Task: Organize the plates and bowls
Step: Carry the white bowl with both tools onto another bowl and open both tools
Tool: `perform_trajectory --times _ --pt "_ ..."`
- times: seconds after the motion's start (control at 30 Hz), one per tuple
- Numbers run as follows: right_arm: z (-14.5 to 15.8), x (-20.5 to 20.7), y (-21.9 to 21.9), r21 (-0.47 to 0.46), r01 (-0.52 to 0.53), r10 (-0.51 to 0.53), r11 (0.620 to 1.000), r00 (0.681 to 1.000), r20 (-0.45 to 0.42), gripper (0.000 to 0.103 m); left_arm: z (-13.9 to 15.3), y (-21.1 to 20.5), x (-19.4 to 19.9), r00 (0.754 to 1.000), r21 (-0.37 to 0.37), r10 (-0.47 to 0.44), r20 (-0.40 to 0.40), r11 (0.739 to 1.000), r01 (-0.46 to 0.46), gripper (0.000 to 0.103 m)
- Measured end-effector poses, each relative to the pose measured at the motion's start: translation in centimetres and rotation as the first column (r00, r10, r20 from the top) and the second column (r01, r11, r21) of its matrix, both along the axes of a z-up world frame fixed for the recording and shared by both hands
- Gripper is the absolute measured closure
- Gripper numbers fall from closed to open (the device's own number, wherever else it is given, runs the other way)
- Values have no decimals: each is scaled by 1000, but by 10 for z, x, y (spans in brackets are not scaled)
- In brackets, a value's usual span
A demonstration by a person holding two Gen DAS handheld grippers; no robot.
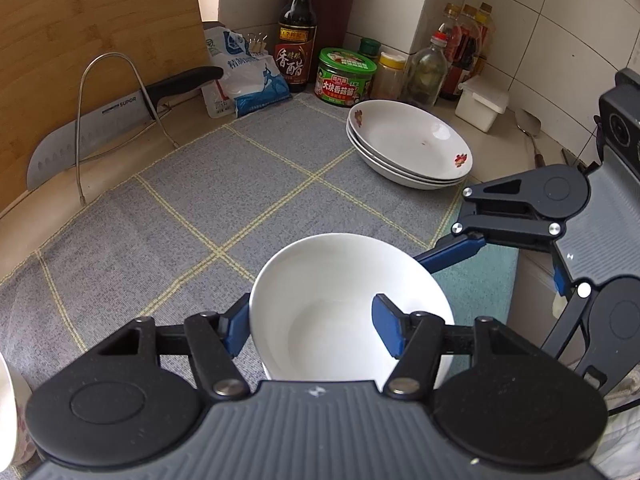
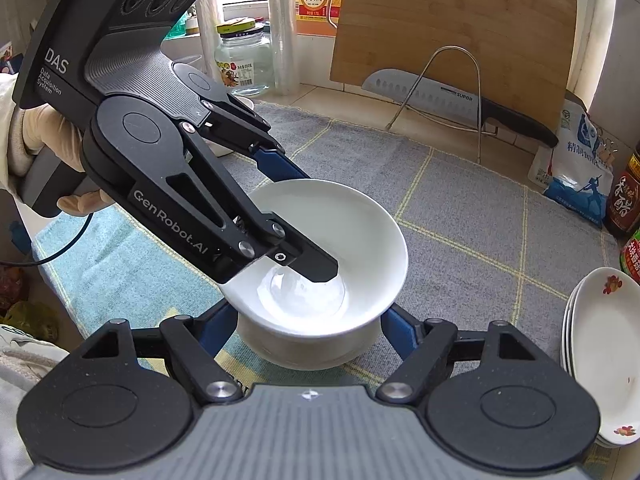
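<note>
Two plain white bowls sit nested on the grey checked mat. The upper bowl is tilted a little inside the lower bowl. My left gripper is shut on the upper bowl's wall, one finger inside it and one outside. My right gripper straddles the lower bowl, its fingers against both sides under the upper rim. One right finger reaches behind the bowl. A stack of three flowered plates rests farther back on the mat.
A cleaver leans in a wire rack against a bamboo cutting board. Sauce bottles, jars and a salt bag line the tiled wall. A teal cloth lies beside the mat. A gloved hand holds the left gripper.
</note>
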State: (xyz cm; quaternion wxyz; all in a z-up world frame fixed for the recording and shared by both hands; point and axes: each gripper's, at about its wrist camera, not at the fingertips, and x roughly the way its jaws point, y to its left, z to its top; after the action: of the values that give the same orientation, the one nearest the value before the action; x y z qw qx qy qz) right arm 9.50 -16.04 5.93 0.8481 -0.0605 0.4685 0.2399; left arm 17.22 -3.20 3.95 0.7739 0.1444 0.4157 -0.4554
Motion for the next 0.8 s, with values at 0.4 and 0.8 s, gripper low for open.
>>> perform_trajectory --times 0.4,0.8 --pt "-4 2 -2 0 -4 4 1000 1000 -22 21 -7 -2 -2 1000 14 -14 7 1000 14 41" --pt "-9 4 0 -13 -7 7 1000 999 -37 20 -11 -3 -1 1000 15 -21 11 1000 21 38"
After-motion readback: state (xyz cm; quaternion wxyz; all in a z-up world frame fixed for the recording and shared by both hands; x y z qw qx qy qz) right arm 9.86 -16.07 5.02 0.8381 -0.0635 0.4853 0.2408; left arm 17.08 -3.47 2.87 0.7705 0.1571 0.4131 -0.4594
